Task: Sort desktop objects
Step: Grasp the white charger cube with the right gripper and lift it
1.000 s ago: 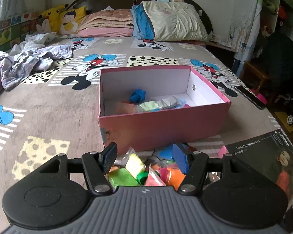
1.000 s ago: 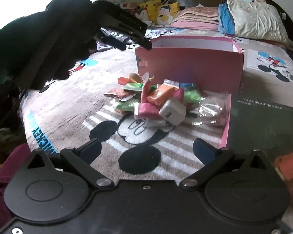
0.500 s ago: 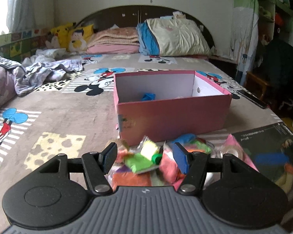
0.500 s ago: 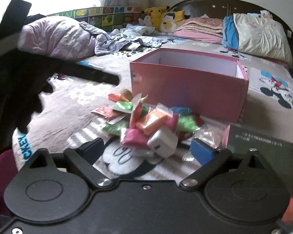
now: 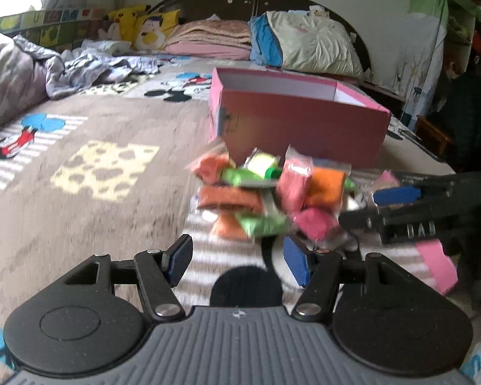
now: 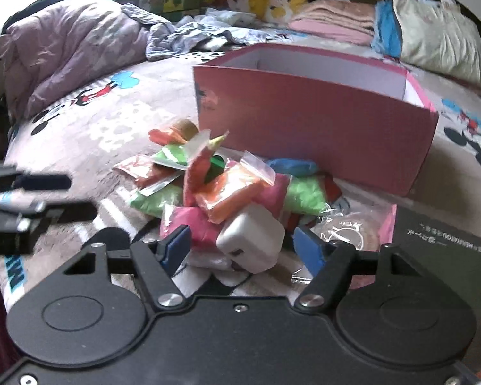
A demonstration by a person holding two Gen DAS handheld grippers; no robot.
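A white charger block sits at the near edge of the bagged-clay pile, before the pink box. Your right gripper brackets it, jaws apart; your left gripper, apparently empty, hovers open. Close off-centre and slick bags may drag along.

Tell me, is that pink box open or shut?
Open. The box has no lid on; its white inner walls show from above in both views. Its contents are hidden.
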